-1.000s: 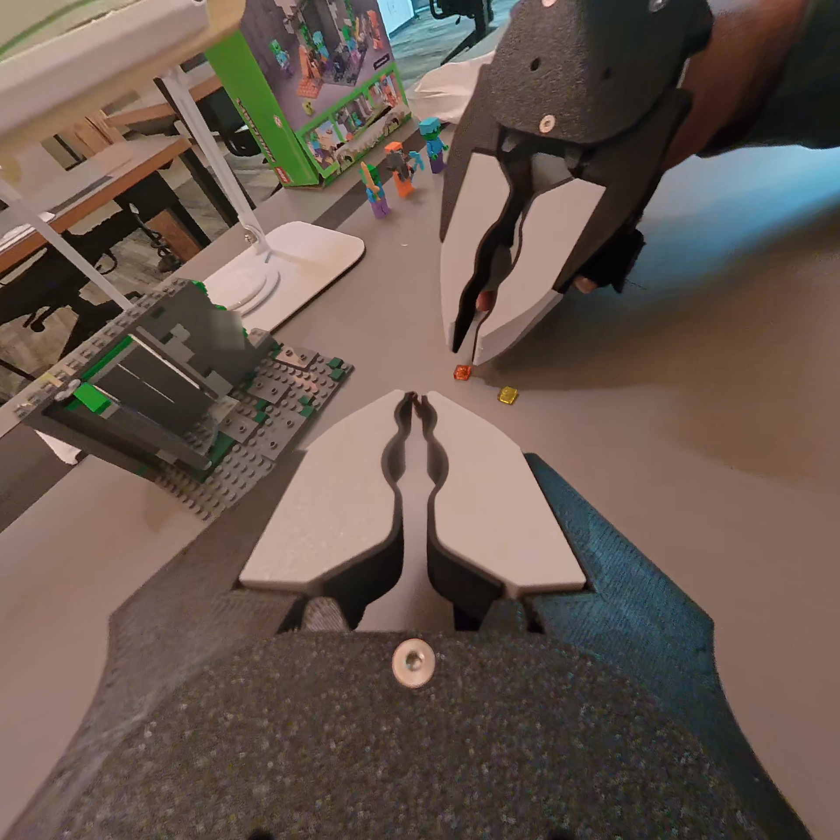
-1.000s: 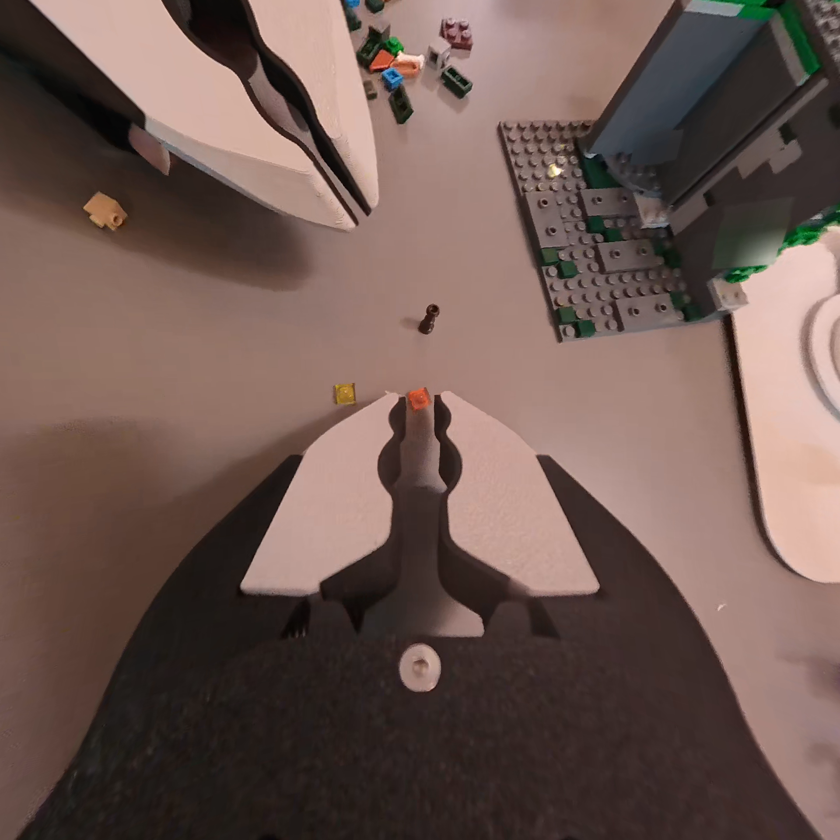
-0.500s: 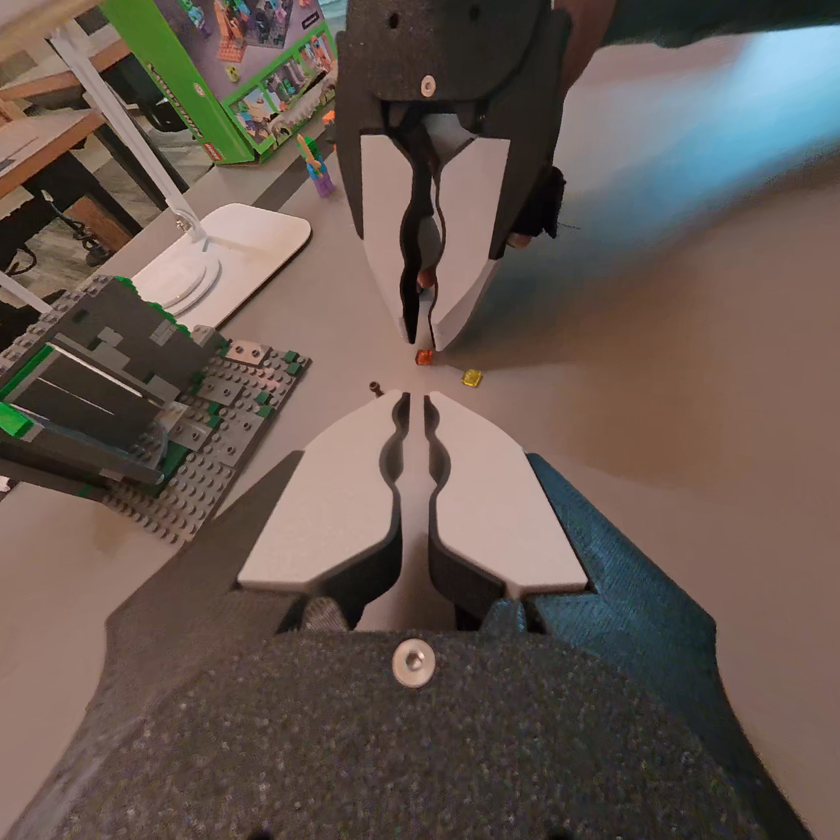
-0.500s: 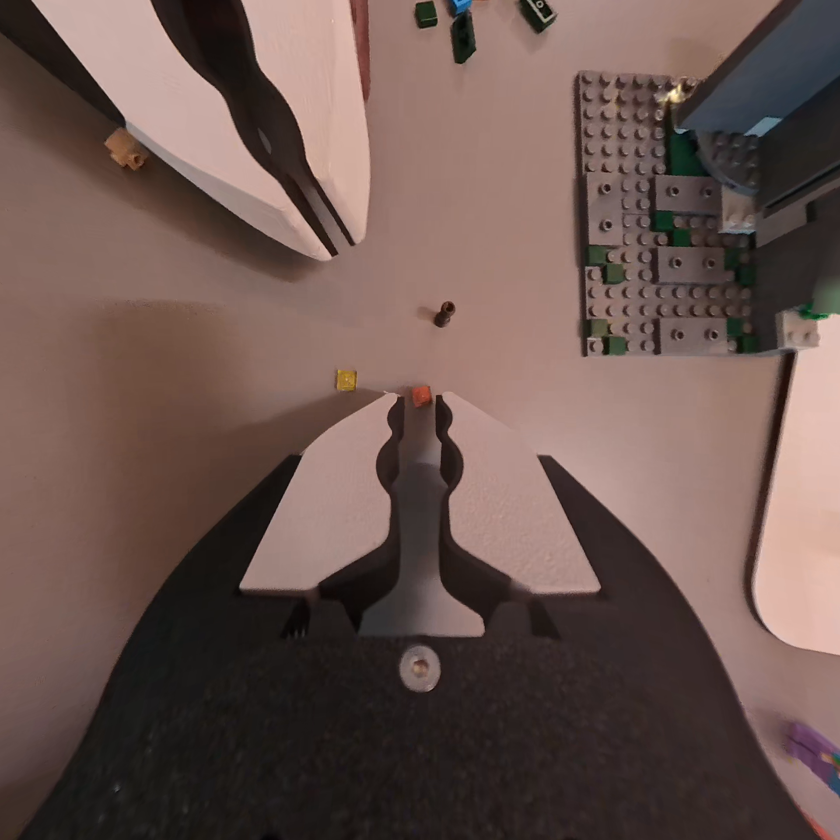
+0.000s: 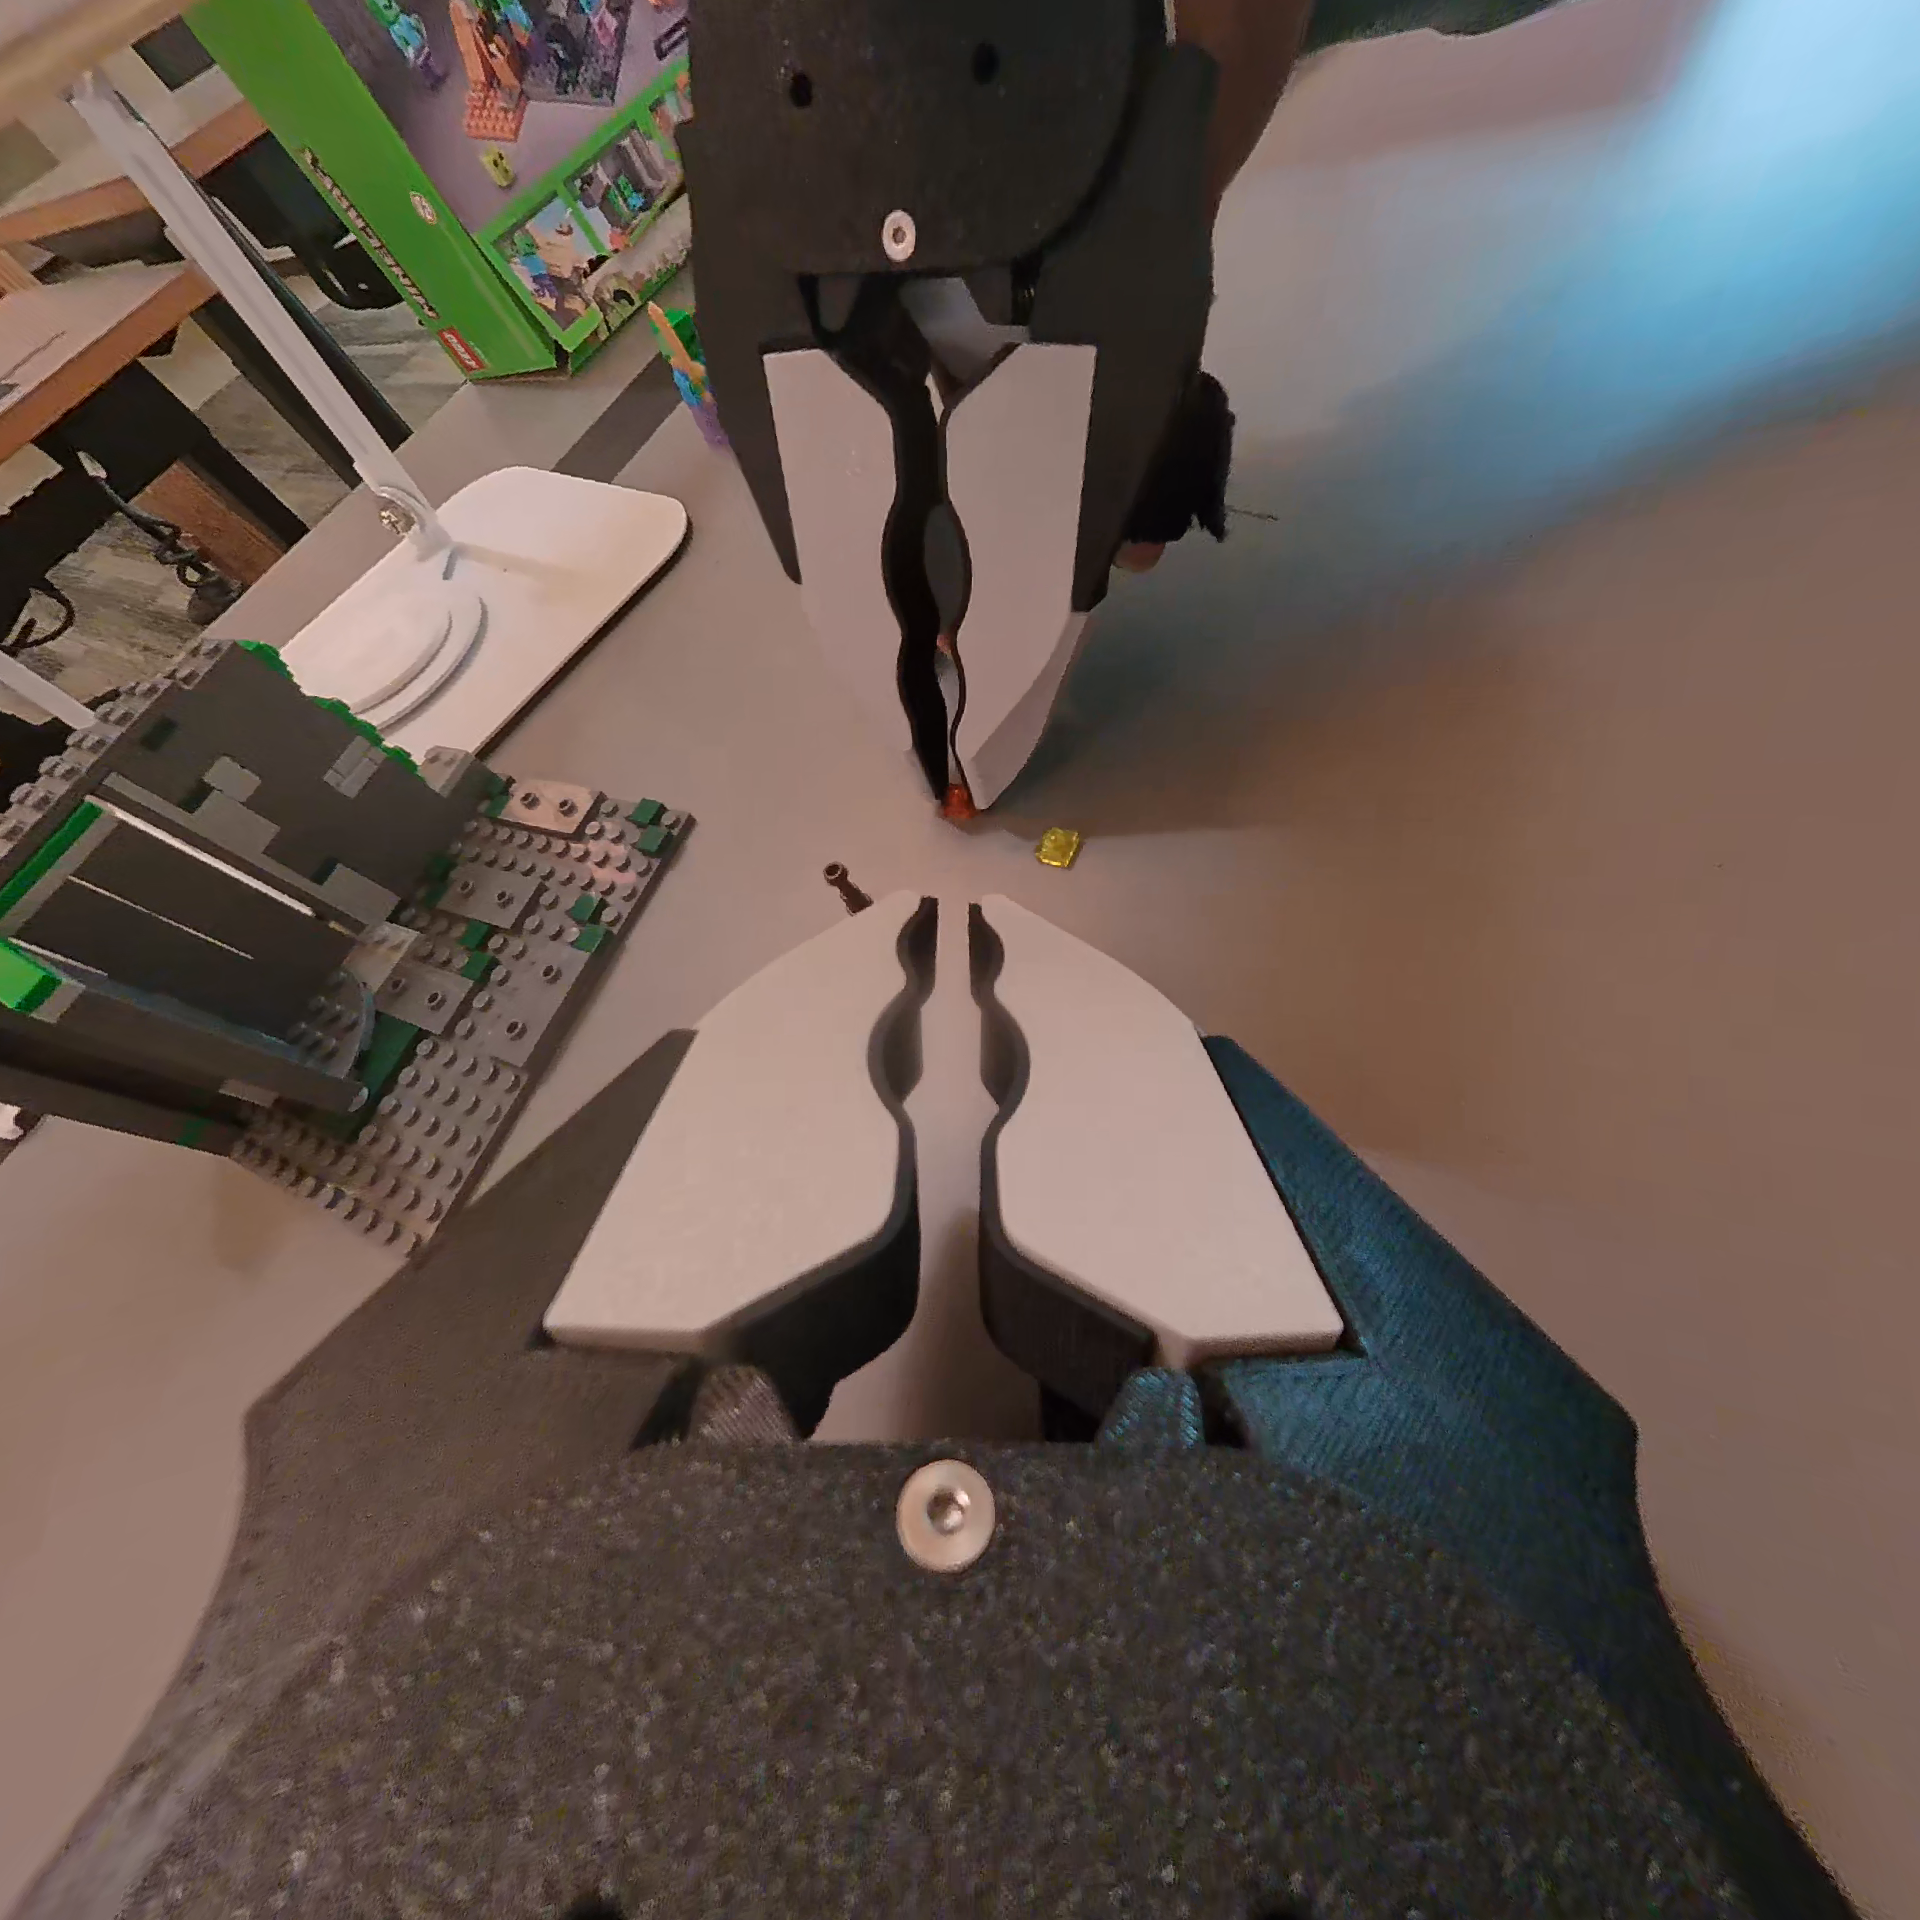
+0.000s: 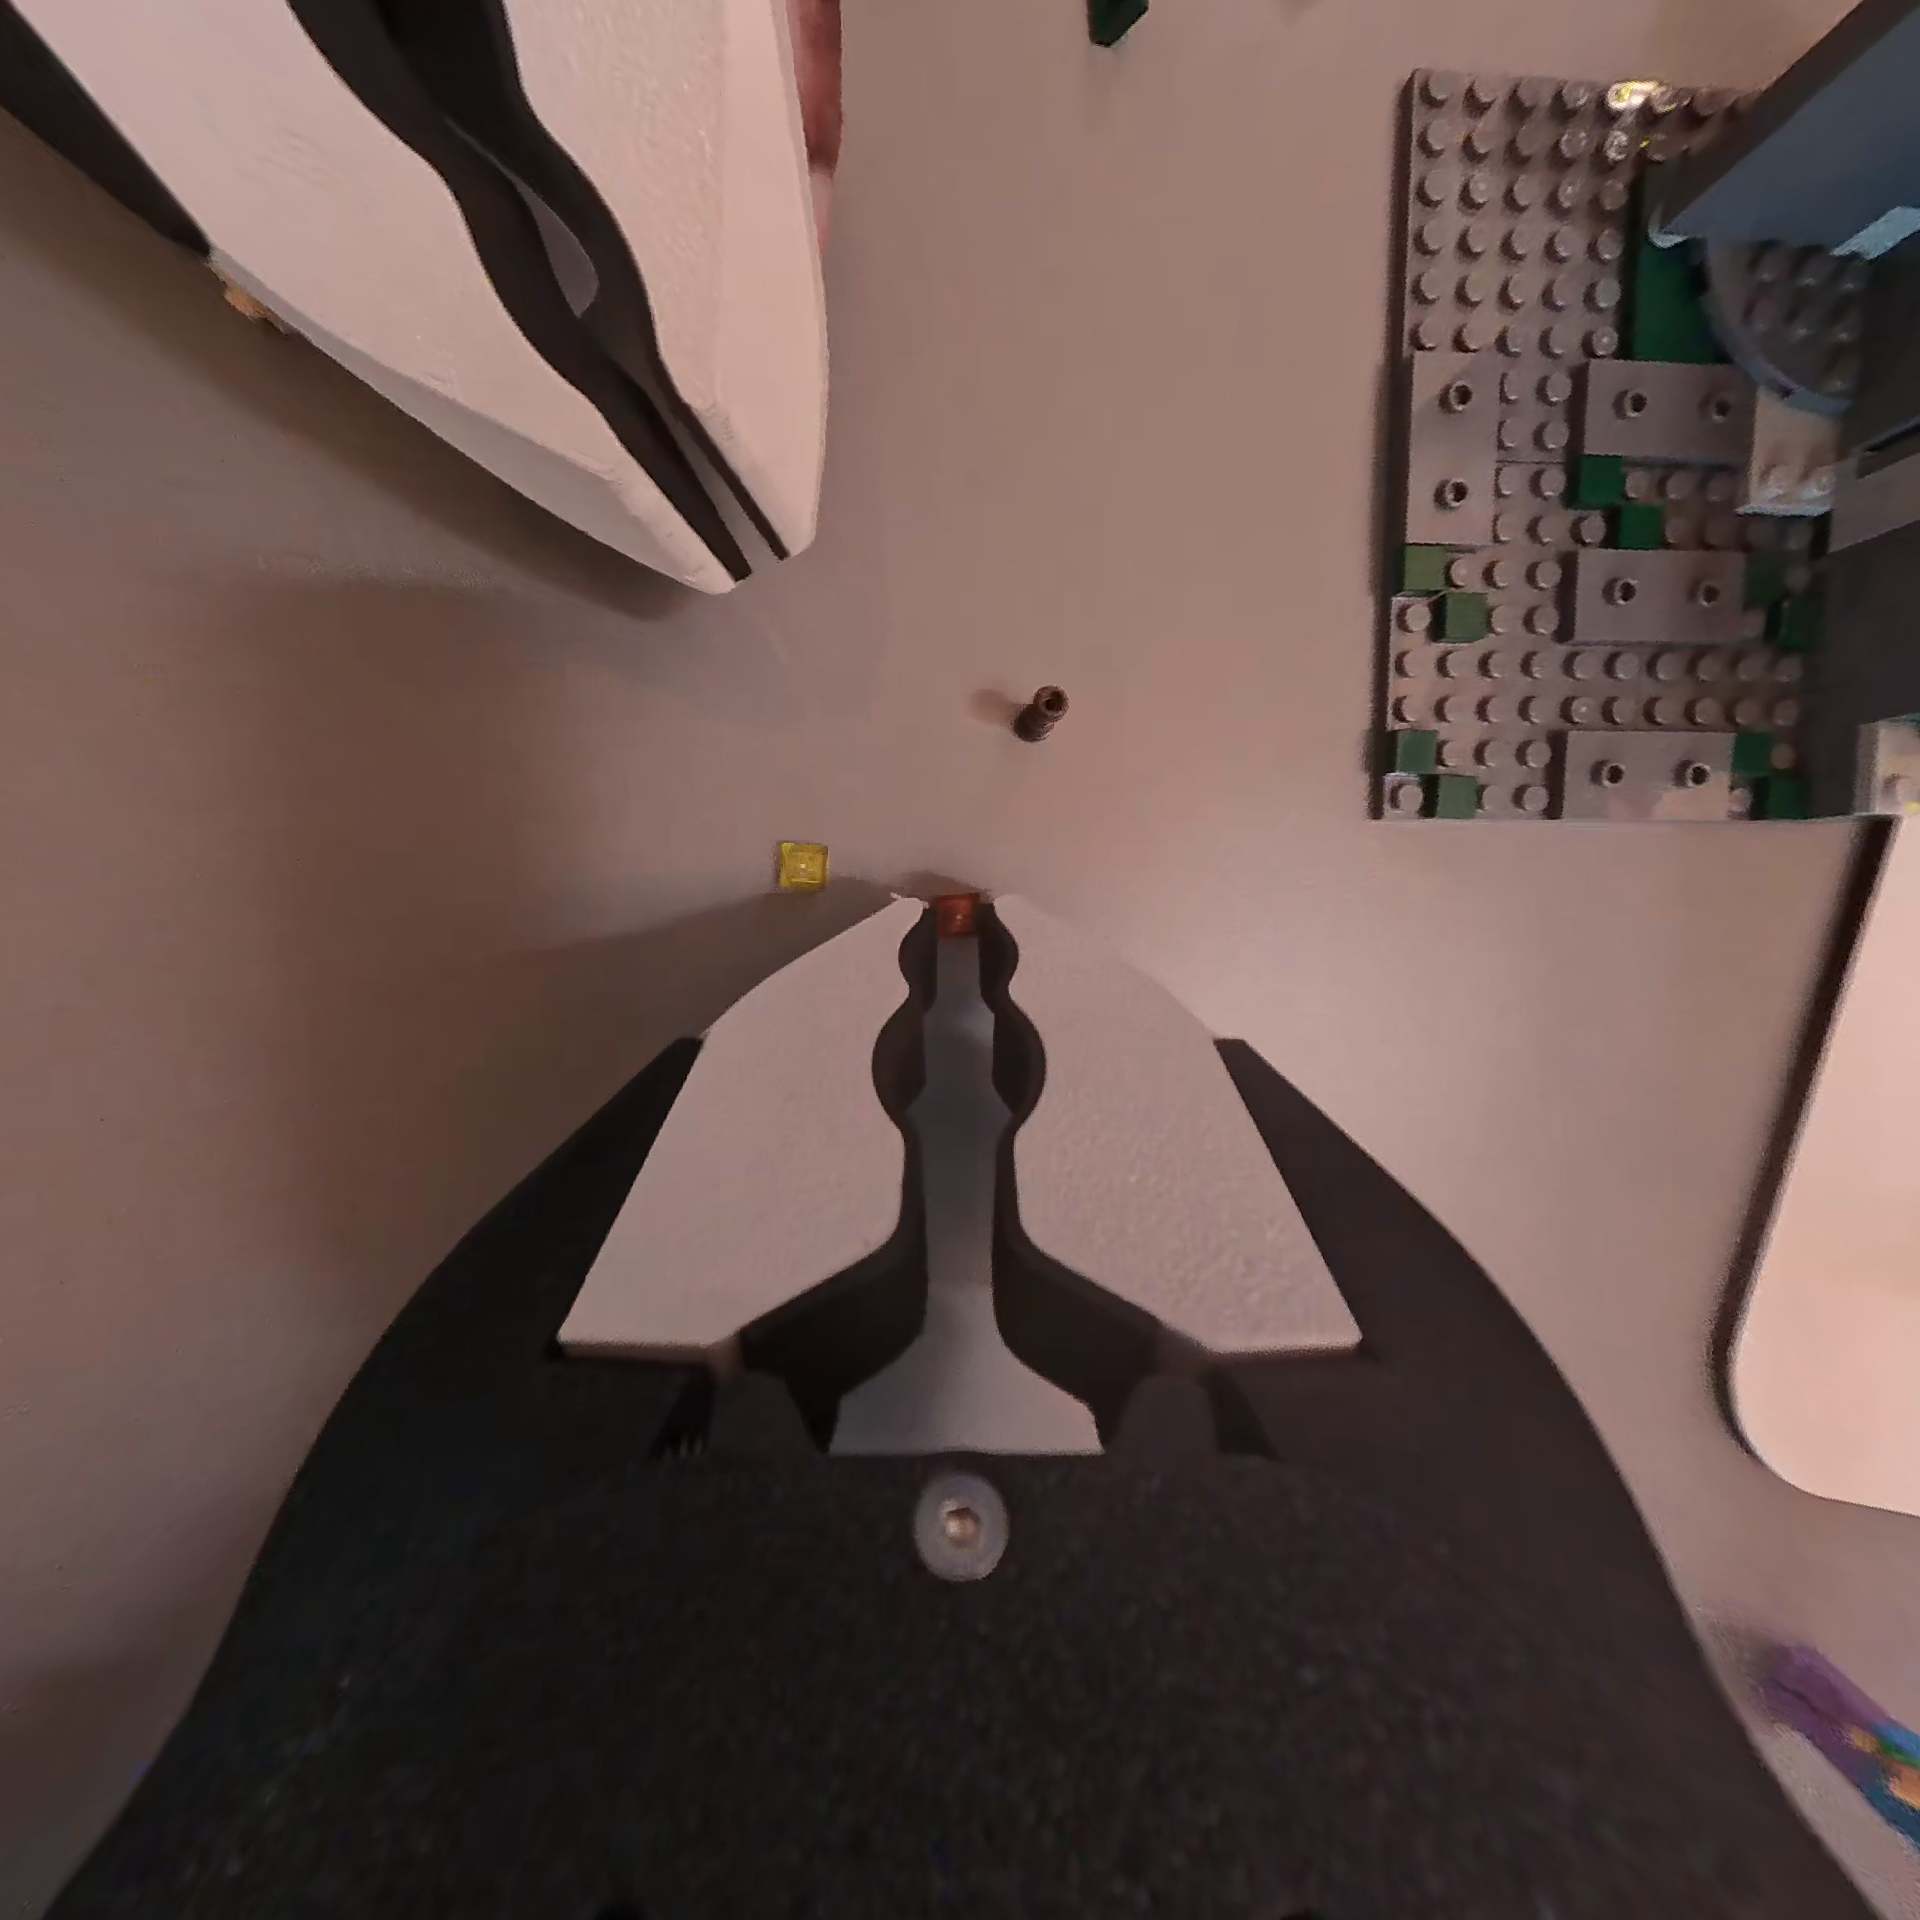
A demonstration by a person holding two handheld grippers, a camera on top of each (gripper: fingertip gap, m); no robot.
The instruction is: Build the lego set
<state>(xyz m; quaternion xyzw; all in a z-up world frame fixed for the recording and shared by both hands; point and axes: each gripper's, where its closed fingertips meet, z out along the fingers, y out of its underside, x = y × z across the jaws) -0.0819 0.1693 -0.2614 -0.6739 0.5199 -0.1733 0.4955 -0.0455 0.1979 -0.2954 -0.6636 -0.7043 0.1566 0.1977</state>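
A tiny orange piece (image 6: 956, 916) lies on the grey table. My right gripper (image 6: 956, 909) points down at it with both tips on the table, jaws closed in on the piece. In the left wrist view the same tips (image 5: 956, 795) pinch the orange piece (image 5: 956, 802). A yellow piece (image 6: 802, 865) (image 5: 1060, 847) lies just beside it. A small dark peg (image 6: 1042, 712) (image 5: 844, 885) lies a little farther on. My left gripper (image 5: 951, 906) is shut and empty, hovering opposite the right one; it also shows in the right wrist view (image 6: 748, 566). The grey and green build (image 5: 260, 883) stands on its baseplate (image 6: 1507, 416).
A white lamp base (image 5: 499, 582) (image 6: 1849, 1143) sits beyond the build. A green set box (image 5: 499, 187) and a minifigure (image 5: 686, 364) stand at the back. A tan piece (image 6: 249, 301) shows by the left gripper. A purple minifigure (image 6: 1829, 1714) lies near the right gripper. One gripper's finger ends stand about 6 cm off the other's.
The right gripper has come down over the orange piece and its jaws have narrowed onto it. The left gripper has shifted a little, so the dark peg now shows by its tips.
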